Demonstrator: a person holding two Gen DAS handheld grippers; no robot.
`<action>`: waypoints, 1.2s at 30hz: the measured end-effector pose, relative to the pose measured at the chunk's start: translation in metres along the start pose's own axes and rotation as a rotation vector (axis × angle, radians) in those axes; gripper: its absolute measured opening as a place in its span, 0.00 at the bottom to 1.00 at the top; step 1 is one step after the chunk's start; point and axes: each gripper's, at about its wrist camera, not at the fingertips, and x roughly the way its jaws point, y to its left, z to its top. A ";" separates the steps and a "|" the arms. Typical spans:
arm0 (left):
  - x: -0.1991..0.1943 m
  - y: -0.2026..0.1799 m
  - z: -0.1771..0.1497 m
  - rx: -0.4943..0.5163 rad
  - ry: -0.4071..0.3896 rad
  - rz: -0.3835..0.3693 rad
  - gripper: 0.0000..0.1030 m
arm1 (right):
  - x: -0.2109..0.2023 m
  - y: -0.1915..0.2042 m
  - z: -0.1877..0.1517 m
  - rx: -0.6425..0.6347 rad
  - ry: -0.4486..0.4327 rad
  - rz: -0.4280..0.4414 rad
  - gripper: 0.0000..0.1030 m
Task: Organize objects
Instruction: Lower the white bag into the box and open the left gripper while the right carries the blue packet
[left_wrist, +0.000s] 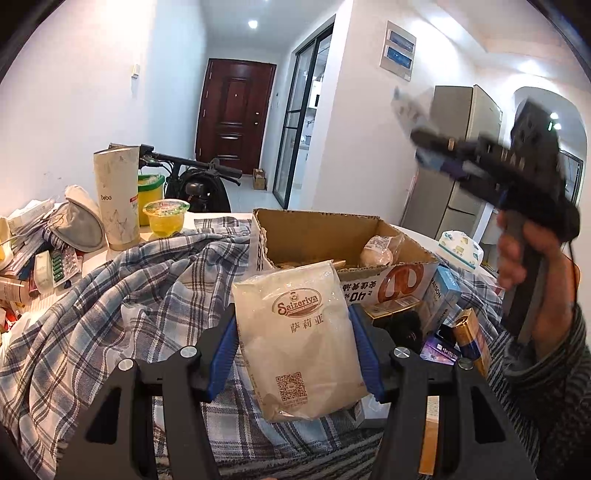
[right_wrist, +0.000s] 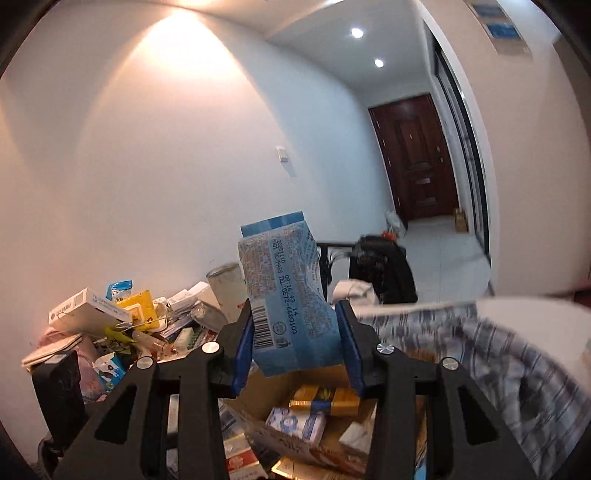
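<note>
In the left wrist view my left gripper (left_wrist: 293, 317) is shut on a white Saizeriya packet (left_wrist: 299, 332), held upright between the blue pads (left_wrist: 225, 343). Just behind it stands an open cardboard box (left_wrist: 295, 229) with a wrapped bun inside. At the upper right a person's hand (left_wrist: 517, 254) holds my right gripper (left_wrist: 421, 147), blurred and raised above the box. In the right wrist view my right gripper (right_wrist: 295, 308) is shut on a blue printed packet (right_wrist: 288, 288), in the air over the cardboard box (right_wrist: 258, 398), which holds several small packs.
A blue checked cloth (left_wrist: 110, 295) covers the table. At the left stand a white tumbler (left_wrist: 116, 199), a yellow jelly cup (left_wrist: 164, 218) and a heap of medicine boxes (left_wrist: 33, 251). Small cartons (left_wrist: 443, 295) and a tissue pack (left_wrist: 460, 245) lie right of the box. A scooter (left_wrist: 195, 184) stands behind.
</note>
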 end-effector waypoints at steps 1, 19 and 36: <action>0.000 0.001 0.000 -0.002 0.001 -0.002 0.58 | 0.002 -0.004 -0.005 0.016 0.018 -0.014 0.40; -0.003 0.009 0.002 -0.036 -0.007 -0.002 0.58 | 0.004 -0.024 -0.014 0.046 0.026 -0.060 0.40; 0.029 -0.035 0.120 0.011 -0.060 0.057 0.58 | 0.002 -0.041 -0.014 0.117 0.023 -0.056 0.40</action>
